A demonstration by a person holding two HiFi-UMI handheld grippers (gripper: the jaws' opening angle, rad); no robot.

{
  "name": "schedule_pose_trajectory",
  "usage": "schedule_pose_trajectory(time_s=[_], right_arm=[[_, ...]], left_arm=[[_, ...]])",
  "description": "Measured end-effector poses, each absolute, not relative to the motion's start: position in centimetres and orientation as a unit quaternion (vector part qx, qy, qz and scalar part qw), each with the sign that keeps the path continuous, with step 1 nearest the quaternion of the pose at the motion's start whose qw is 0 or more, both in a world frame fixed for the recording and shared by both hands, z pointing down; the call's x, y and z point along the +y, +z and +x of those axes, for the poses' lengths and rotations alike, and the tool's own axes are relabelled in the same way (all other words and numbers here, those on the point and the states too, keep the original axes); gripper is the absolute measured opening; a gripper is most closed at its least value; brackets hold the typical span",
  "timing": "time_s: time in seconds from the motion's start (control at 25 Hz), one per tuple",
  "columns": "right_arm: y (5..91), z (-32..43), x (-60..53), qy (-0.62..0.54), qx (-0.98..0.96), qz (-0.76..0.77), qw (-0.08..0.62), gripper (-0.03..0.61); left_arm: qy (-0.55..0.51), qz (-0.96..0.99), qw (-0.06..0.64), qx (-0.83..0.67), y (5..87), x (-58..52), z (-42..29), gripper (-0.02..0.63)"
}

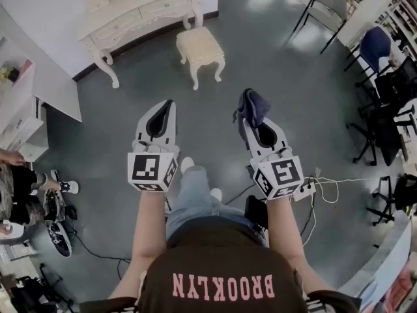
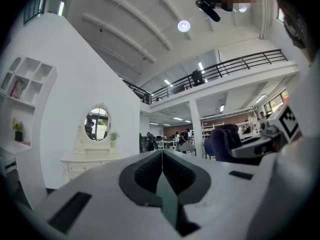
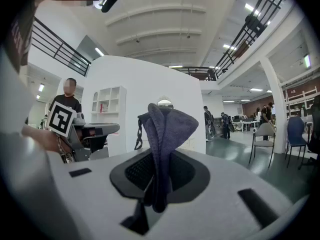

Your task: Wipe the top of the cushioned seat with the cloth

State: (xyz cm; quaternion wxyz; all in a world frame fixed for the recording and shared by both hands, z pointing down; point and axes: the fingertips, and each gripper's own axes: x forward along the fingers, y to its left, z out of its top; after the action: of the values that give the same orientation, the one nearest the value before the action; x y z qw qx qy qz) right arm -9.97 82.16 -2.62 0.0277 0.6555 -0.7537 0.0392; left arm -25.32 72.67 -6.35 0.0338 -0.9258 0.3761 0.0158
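Two grippers are out in front of you in the head view. Your left gripper has its jaws pressed together with nothing in them. Your right gripper is pinching a dark blue cloth, which bunches up over its tip. The cushioned stool stands on the grey floor well ahead of both grippers, just in front of the white dressing table. So the cloth is nowhere near the seat top. There's a tangle of cables on the floor to your right.

The left gripper view backs that up: the jaws meet in a tight line with no gap and hold nothing. Past them you can see the table's oval mirror. Your other gripper, with the cloth in it, sits off to the right.

In the right gripper view the jaws are clamped on the cloth, which stands up from between them in a folded wad. The left gripper's marker cube shows at the left, a white shelf unit sits behind it, and a chair stands off to the right.
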Motion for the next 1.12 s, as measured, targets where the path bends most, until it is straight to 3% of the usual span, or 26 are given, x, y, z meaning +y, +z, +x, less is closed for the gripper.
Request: schedule_pose_trajectory(time_s=[0.56,1.12], right_arm=[[-1.4,-7.6,77.2,0.052,-0.747,0.662,0.027,0.046],[0.1,-1.9,60.1,0.079,-0.74,0.666,0.046,0.047]], left_arm=[[0.013,-0.926,0.036,0.375,-6.0,67.2,-23.2,0.005],[0.0,-0.93,0.005,0.367,-4.3,49.2,-17.4,0.005]])
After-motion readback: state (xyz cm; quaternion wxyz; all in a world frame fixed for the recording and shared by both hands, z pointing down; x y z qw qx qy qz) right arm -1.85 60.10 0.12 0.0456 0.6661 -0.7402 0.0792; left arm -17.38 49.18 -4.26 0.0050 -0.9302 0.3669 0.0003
